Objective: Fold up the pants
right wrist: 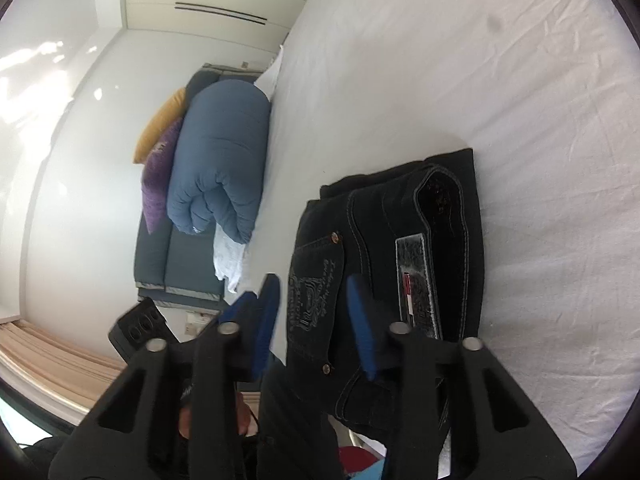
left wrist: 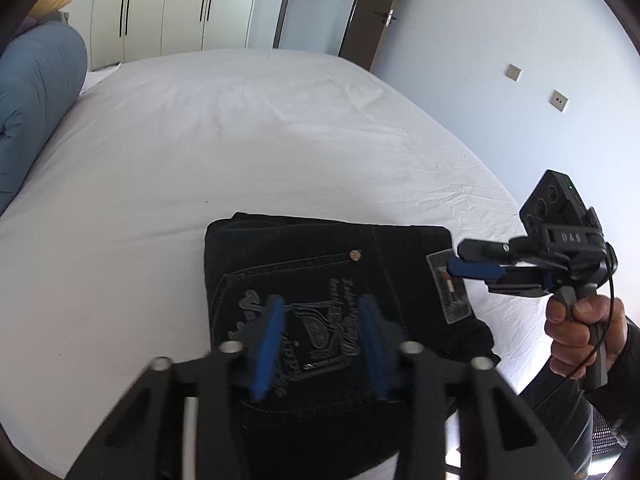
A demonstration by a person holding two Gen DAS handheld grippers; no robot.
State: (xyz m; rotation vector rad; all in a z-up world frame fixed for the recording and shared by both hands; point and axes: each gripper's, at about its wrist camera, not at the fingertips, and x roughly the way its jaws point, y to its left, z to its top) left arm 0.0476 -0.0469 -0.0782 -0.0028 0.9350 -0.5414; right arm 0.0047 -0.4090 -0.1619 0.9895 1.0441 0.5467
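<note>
Closest to me, the left gripper (left wrist: pixel 320 344) hangs over the near end of the black jeans (left wrist: pixel 328 280), its blue pads standing a little apart with only air between them; it holds nothing. Through the gap I see the embroidered back pocket (left wrist: pixel 316 320) of the jeans.

The jeans lie on the white bed sheet (left wrist: pixel 240 128), near the edge of the bed where the person stands. They are already a compact, roughly rectangular packet, with several layers stacked and the waistband label (right wrist: pixel 416 284) facing up. The edges look fairly even, although at the near right corner some cloth bulges out a little.

To the right, the right gripper (left wrist: pixel 454 266), held by a hand (left wrist: pixel 580 328), is just beside the right edge of the packet. In its own view the pads are also apart and grasp no cloth.

I judge that the folding is nearly finished or finished; perhaps only a small tidying of that corner remains.

Farther away the bed is bare, with a rolled blue duvet (right wrist: pixel 220 160) at its side, and behind it pale wardrobe doors (left wrist: pixel 172 4).
</note>
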